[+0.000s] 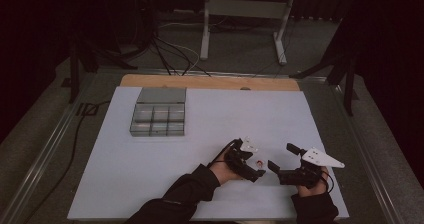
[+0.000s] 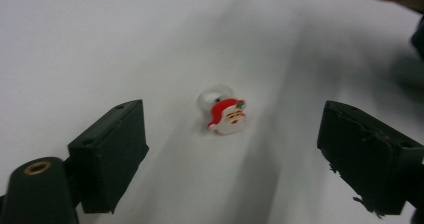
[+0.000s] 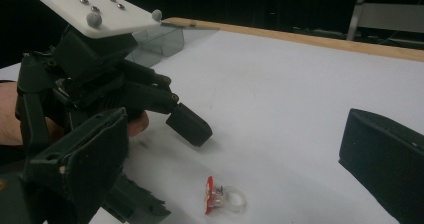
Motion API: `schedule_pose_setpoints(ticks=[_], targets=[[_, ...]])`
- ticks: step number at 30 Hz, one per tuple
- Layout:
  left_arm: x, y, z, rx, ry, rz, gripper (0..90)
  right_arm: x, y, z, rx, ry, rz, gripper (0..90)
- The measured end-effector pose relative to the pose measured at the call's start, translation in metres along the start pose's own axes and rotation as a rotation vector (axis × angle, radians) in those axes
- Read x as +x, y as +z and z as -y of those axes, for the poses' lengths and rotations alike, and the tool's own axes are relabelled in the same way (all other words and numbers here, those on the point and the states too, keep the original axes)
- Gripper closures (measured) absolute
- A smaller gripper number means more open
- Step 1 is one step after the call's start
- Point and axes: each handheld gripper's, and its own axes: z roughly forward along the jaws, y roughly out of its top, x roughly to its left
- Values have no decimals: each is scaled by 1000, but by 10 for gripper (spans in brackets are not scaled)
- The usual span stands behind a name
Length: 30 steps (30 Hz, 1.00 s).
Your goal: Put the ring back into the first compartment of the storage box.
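Santa ring (image 2: 226, 113), clear band, lies between open jaws.

Clear, probably plastic ring (image 2: 216, 95) with glossy Santa face; matt white table (image 1: 280, 114).

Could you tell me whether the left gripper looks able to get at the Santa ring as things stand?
Probably yes. The left gripper has its jaws wide open, and the Santa ring lies on the bare white table just ahead, between them, with nothing in the way. The right gripper stands apart to the side.
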Motion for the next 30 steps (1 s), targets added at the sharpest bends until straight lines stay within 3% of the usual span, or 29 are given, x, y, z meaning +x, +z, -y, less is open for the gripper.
schedule_pose_setpoints(ticks=[2,7,10,17,30], targets=[[-1,1,-1,4,-8,3,162,0,0,0,1,2,1,0],[-6,6,-3,42,-10,-45,215,-1,0,0,0,5,2,0],[-8,10,-4,42,-14,-53,261,0,0,0,-1,-1,1,0],[-7,15,-7,68,-55,-74,402,-1,-1,0,-6,3,1,0],[-13,23,-9,96,-50,-106,587,0,-2,0,-6,1,0,0]])
